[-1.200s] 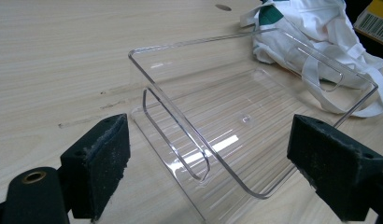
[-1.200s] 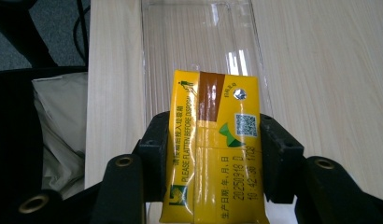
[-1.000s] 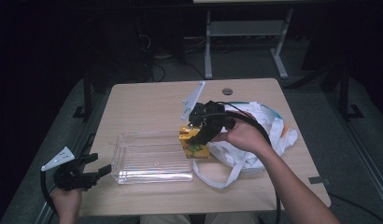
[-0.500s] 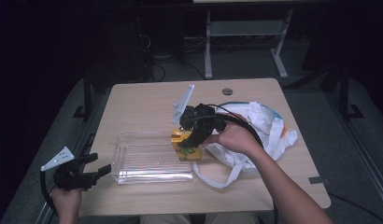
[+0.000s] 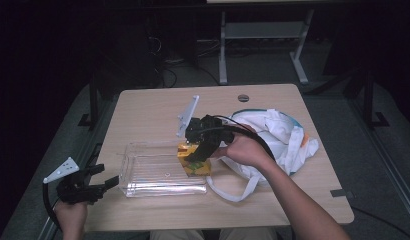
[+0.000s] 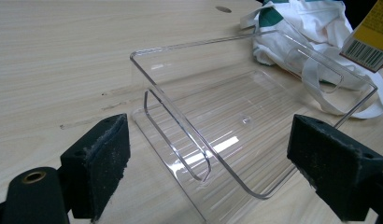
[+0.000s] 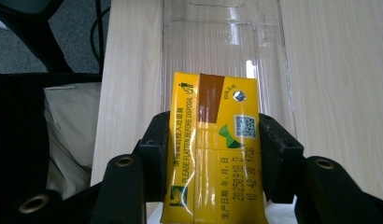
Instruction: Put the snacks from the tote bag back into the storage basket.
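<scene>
A small yellow drink carton [image 7: 213, 149] with a brown stripe and a foil straw hole on its top is seen clamped between the two black jaws of the right gripper [image 7: 213, 161] in the right gripper view, the pads pressed against its two narrow sides at the lower middle of the frame. In the high view the same carton [image 5: 193, 159] is found at the centre of the frame, held by the right gripper [image 5: 200, 150] just over the right end of a clear rectangular plastic tray [image 5: 143, 170], which lies on the light wooden table [image 5: 143, 110]; whether the carton's bottom touches the tray cannot be told. In the right gripper view the tray [image 7: 180, 46] is stretched away behind the carton toward the top of the frame. A crumpled white cloth bag [image 5: 278, 135] with green trim and long white straps is laid just right of the carton in the high view, and is seen at the upper right of the left gripper view [image 6: 311, 28]. The left gripper [image 5: 93, 185] is held at the lower left of the high view, off the tray's left end. In the left gripper view [image 6: 227, 158] its jaws are spread wide, with nothing gripped between them, and the tray's near wall [image 6: 180, 121] is seen beyond them, apart from both pads.
</scene>
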Available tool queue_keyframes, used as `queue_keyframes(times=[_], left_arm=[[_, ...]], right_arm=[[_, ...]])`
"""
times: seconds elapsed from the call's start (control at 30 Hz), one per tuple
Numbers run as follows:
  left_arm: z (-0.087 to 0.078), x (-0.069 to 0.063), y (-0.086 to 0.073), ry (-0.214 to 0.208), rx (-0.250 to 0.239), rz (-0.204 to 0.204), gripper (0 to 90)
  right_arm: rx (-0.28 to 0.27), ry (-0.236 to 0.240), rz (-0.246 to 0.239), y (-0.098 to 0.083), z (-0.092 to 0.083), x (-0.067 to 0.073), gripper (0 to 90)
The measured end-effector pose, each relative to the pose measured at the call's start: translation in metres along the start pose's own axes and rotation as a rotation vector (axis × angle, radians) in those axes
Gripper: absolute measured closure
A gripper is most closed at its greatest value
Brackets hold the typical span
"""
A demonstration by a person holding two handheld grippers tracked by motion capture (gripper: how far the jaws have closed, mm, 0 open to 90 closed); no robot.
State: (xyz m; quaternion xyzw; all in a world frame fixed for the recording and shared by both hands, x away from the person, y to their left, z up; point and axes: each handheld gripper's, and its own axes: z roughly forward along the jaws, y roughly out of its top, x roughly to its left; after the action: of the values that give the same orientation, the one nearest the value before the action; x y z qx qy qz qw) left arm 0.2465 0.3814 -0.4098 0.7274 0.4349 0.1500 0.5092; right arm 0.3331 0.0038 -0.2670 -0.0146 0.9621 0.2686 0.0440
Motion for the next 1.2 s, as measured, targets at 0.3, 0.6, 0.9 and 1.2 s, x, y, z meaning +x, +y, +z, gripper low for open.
queue_keyframes(times=[0.3,0.6,0.9,1.2], left_arm=[[0.000,0.000,0.000,-0.001,-0.001,0.000,12.9],[-0.001,0.000,0.000,0.000,-0.001,0.001,12.9],[-0.001,0.000,0.000,-0.001,-0.001,0.004,12.9],[-0.001,0.001,0.000,0.000,-0.002,0.004,12.9]], right_arm=[[0.014,0.013,0.003,0.002,0.012,0.001,51.8],[0.022,0.026,-0.007,0.003,0.020,0.002,51.8],[0.031,0.035,-0.008,0.005,0.027,0.001,52.0],[0.035,0.045,-0.012,0.005,0.034,0.000,52.1]])
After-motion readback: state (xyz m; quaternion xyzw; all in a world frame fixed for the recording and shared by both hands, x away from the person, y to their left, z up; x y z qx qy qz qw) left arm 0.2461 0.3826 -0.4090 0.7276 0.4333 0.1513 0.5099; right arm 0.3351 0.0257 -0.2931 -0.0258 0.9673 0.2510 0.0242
